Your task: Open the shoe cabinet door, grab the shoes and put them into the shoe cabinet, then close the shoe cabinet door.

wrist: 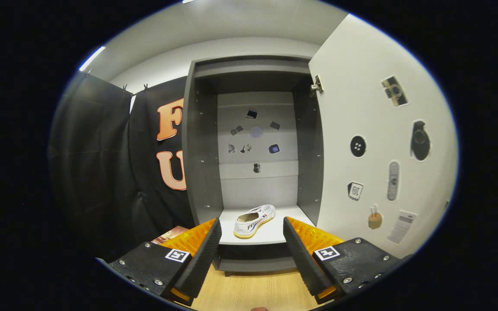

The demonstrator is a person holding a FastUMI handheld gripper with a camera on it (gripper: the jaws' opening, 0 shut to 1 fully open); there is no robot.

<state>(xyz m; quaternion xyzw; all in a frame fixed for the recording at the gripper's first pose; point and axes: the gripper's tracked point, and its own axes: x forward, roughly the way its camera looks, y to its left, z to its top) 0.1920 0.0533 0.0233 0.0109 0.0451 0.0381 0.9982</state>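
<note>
The shoe cabinet point(200, 142) stands straight ahead with its door point(361, 77) swung wide open to the right. A white canvas shoe point(254, 220) with a yellow sole lies on the cabinet's bottom shelf point(275, 233), toe pointing toward me and to the left. My gripper point(252, 231) is open, held back from the cabinet; its fingers point(208, 246) frame the shelf front and nothing is between them. The shoe sits just beyond the fingertips.
Several stickers dot the inside of the door and the cabinet's back panel point(257, 142). A black cloth wall point(115, 172) hangs left of the cabinet. Wood floor point(249, 289) lies below the fingers. A reddish-brown object point(170, 234) peeks out left of the left finger.
</note>
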